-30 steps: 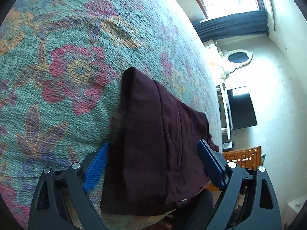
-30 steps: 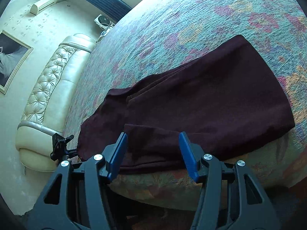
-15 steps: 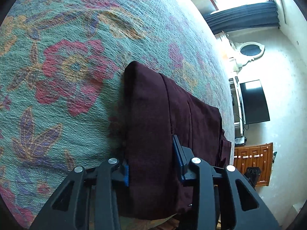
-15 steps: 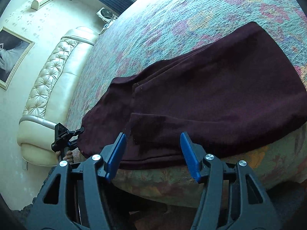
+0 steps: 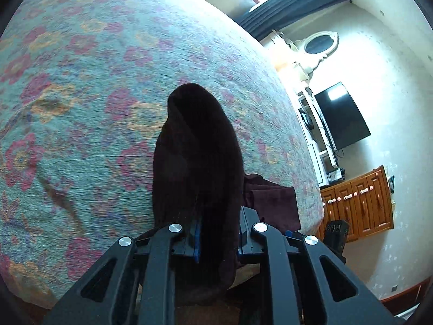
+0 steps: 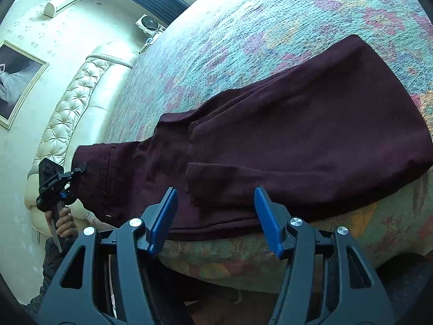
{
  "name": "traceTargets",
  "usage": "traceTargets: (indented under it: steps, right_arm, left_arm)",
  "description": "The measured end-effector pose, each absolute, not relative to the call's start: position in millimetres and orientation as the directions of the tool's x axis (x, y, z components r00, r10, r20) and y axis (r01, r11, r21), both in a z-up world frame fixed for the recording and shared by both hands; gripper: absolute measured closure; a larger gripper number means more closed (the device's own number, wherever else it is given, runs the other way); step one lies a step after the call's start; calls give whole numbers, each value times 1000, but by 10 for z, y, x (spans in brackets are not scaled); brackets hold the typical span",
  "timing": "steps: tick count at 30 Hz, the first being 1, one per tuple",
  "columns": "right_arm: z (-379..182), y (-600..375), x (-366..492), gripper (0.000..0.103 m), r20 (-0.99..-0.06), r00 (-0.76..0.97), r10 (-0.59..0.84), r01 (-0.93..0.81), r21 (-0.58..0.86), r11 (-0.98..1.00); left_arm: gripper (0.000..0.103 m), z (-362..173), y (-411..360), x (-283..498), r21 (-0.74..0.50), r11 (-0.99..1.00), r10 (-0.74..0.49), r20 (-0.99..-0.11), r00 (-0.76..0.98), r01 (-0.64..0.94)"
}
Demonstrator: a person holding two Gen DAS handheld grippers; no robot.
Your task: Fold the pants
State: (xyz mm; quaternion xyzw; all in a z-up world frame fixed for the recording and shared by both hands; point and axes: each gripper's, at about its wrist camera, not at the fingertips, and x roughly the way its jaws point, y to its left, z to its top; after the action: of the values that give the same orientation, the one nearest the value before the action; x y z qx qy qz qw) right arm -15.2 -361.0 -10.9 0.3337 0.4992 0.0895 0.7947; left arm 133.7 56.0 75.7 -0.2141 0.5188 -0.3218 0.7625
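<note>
- Presently the left tongs [image 5: 217, 239] are clamped on one end of the dark maroon pants [image 6: 311, 135], with a bunched handful raised off the bed [image 6: 270, 21]; the right tongs [image 6: 216, 216] stand wide apart with nothing between them, poised just beside the near hem.
- Location: the pants lie along the near edge of the bed, on the floral bedspread, their near border level with that edge.
- Risk, slippage: the left grip takes in a thick wad of cloth, so layers could pull out unevenly and spoil the fold line.
- Risk, drop: with only one end held, any pull toward the near side could drag the cloth over the edge to the floor.
- Risk, misgrip: the loose folded flap lying before the right tongs may be caught alone, leaving the lower layers behind.
- Room: the far side of the bedspread lies open; the padded headboard [image 6: 70, 113] bounds the left end in the right wrist view, and the near edge allows no margin.
</note>
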Motion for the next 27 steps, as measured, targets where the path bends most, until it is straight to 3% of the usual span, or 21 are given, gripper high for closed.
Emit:
traceTargets:
  steps: [5,12,20,23,27]
  right_arm:
    - [-171,-3545,-174,44,-733,471,491,189,627,756]
    - [-221,-3514,-188,44,-742,460,488,199,622,758]
    - [-268,-3570,-196,44,-735,464,495,222,638,738]
    - [-301,-3605,-195,44,-732,465,498,230,643,731]
    - [-304,-3672,-194,44,-729,471,497,237,648,724]
  left_arm:
    - [85,801,-204,1104,-498,785,-605,-744,284,369]
    - [86,257,-1179,843,-256,852,-422,-853,308,457]
    - [85,-183,-1586,666,-29,884,-239,-886,398,466]
    - [79,-180,-1629,626,-14,885,-232,-881,413,466]
    - [53,-118,-1602,585,-75,875,-298,-862,409,479]
